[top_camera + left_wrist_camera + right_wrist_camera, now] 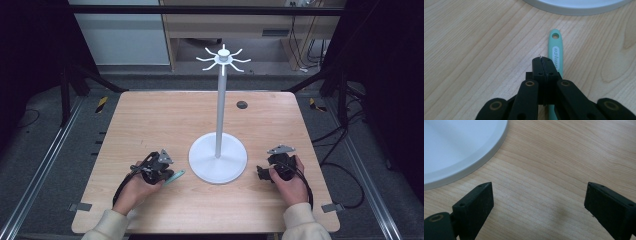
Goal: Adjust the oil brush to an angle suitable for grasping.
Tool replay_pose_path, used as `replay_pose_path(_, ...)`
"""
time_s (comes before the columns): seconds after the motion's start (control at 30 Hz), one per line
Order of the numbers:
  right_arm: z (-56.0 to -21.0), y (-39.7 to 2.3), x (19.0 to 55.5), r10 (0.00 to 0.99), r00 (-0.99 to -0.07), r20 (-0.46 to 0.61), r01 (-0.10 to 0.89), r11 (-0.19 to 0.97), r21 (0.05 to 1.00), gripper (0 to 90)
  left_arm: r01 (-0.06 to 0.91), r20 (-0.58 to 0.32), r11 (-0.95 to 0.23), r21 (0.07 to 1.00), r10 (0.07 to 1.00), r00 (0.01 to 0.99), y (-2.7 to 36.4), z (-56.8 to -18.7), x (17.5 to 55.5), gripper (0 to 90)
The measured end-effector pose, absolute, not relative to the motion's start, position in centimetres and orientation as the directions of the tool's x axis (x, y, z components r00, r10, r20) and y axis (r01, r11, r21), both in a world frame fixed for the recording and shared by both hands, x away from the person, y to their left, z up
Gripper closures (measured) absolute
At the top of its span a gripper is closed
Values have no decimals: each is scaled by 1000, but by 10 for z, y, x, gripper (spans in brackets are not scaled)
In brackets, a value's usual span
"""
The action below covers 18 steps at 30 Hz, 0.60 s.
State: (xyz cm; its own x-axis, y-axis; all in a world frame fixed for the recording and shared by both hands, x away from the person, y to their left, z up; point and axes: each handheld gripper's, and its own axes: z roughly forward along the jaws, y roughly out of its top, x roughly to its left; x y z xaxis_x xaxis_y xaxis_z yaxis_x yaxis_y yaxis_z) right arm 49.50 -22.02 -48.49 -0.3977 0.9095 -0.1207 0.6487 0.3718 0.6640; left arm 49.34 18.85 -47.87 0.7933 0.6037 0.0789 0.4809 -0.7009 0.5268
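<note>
Left gripper view is showing the left gripper (544, 60) hovering with jaws closed over a teal handle (555, 53) on the table (474, 37). The right gripper (539, 202) is resting with jaws wide apart, gripping nothing, beside the stand (461, 150).

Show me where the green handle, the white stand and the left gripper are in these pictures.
green handle (555, 53), left gripper view, on its label near the hole end.
white stand (218, 159), high view, on its round base.
left gripper (543, 64), left gripper view, where the closed jaw tips meet.

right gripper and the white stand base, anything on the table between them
Nothing: in the high view, bare wood separates the right gripper from the white stand base; the right gripper view shows bare table there too.
</note>
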Motion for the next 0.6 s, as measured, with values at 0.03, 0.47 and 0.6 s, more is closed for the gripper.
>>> replay_pose_path(0.03,-485,-220,495,909,-398,-121,649,372,664,93,477,74,-706,524,596,800,187,-478,493,900)
replay_pose_path(0.47,-485,-221,495,910,-399,-116,648,369,666,93,425,100,-750,506,541,835,178,-465,482,900)
replay_pose_path(0.6,-485,-221,495,910,-398,-119,650,371,663,93,426,115,-748,509,550,827,183,-454,478,900)
